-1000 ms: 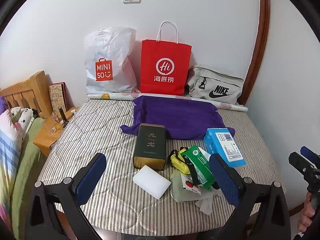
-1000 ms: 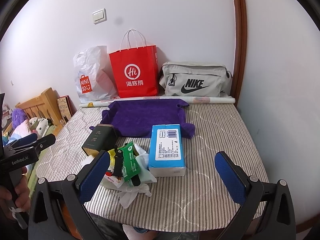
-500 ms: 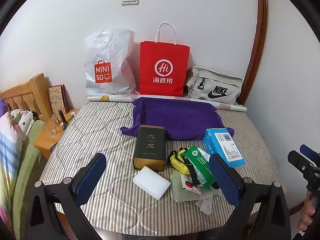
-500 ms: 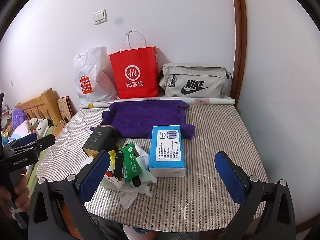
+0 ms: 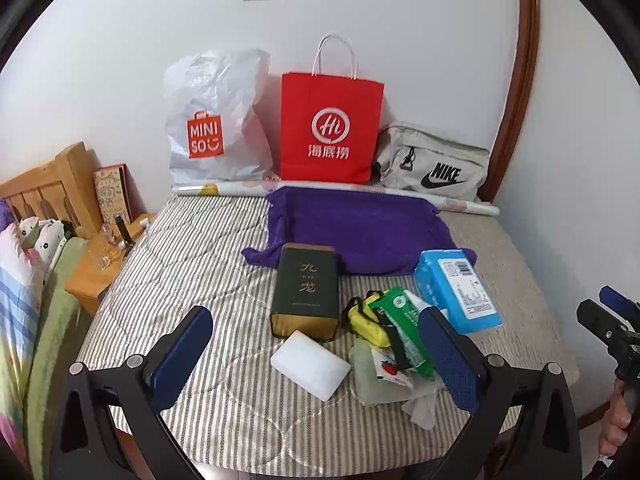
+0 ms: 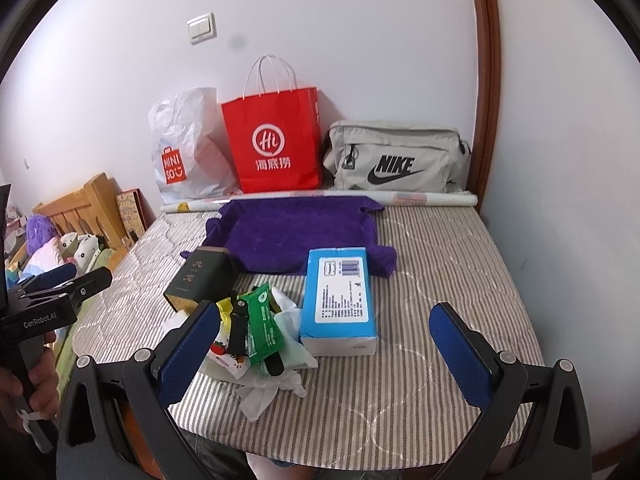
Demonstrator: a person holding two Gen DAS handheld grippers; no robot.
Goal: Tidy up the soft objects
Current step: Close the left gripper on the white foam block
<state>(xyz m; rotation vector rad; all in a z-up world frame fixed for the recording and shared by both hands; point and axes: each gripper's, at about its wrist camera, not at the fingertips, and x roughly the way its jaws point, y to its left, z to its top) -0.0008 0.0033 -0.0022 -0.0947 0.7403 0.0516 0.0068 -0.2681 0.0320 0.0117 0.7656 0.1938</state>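
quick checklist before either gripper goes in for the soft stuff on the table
1. Left gripper open and empty: ok.
2. Right gripper open and empty: ok.
3. White sponge block free to grasp, nothing on top: ok.
4. Blue tissue pack clear above: ok.
5. Green packet lies alone: not ok, it sits tangled with the yellow pouch and crumpled tissue.
6. Purple towel bare on top: ok; the dark tin only touches its front edge.
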